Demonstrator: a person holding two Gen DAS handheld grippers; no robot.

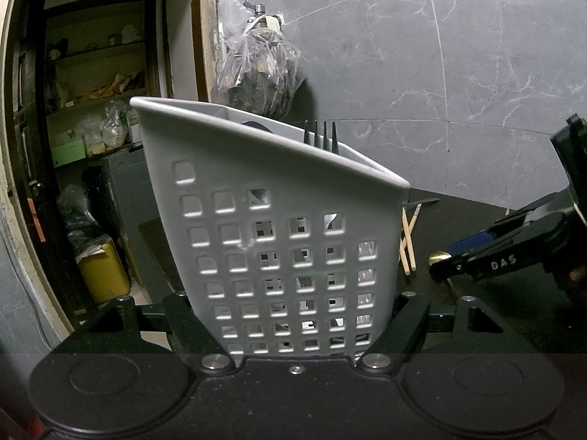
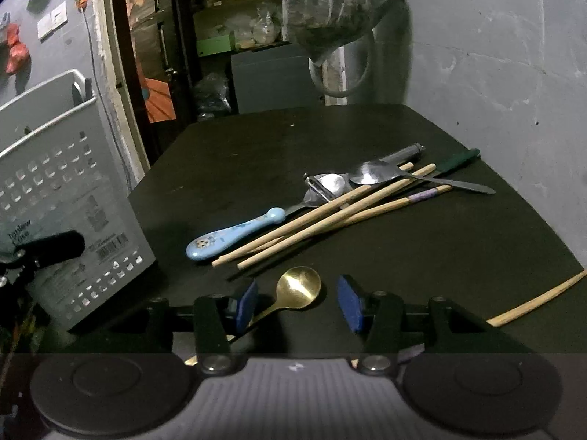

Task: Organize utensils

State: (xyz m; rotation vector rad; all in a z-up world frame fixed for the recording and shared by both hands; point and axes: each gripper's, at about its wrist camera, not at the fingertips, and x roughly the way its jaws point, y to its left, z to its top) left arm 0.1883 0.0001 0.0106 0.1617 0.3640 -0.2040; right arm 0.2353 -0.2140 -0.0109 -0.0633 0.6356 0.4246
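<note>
- The left gripper (image 1: pixel 299 315) is clamped on the grey perforated basket (image 1: pixel 279 227), which stands tilted at the left edge of the black bench (image 2: pixel 367 242).
- A fork (image 1: pixel 323 135) sticks up out of the basket, tines upward.
- The right gripper (image 2: pixel 297 302) hangs released over the near part of the bench, its blue pads (image 2: pixel 348 302) standing apart and clear of the spoon.
- A gold spoon (image 2: pixel 297 288) lies flat on the bench between those pads, bowl pointing away, handle running back under the left pad.
- A single chopstick (image 2: pixel 535 302) lies alone to the right.
- Farther on, a heap: a blue-handled spoon (image 2: pixel 234 234), a peeler (image 2: pixel 319 187), several chopsticks (image 2: pixel 330 216), a steel spoon (image 2: pixel 378 174).
- Behind them lies a green-handled knife (image 2: pixel 458 159), by the wall.
</note>
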